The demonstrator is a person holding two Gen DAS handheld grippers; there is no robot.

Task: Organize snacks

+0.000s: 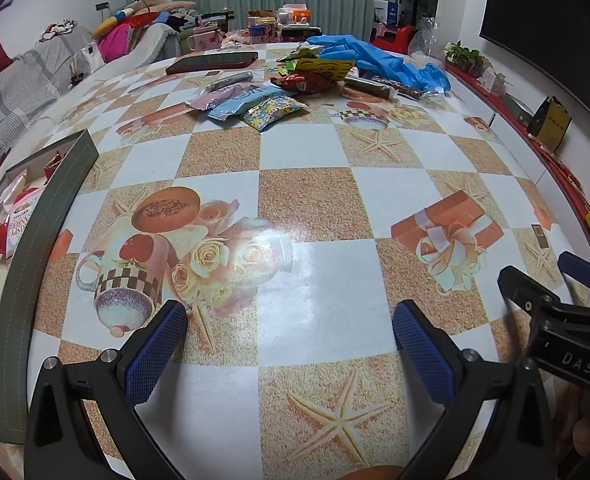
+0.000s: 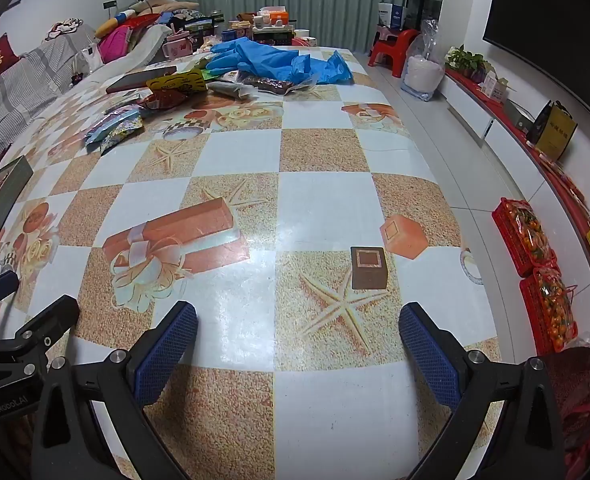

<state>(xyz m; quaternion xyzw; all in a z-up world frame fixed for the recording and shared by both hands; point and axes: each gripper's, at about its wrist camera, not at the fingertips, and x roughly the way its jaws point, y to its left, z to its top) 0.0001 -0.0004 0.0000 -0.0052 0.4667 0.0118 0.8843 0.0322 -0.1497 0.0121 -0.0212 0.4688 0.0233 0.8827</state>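
One checkered table (image 1: 307,152) is carrying everything. One grey box (image 1: 51,216) is sitting at its left edge, some snacks inside. Two blue gloves (image 1: 371,56) are lying at the far end beside roughly ten loose snack packets (image 1: 273,109). Left gripper (image 1: 289,338) and right gripper (image 2: 298,336) are hovering, jaws spread wide, gripping nothing.
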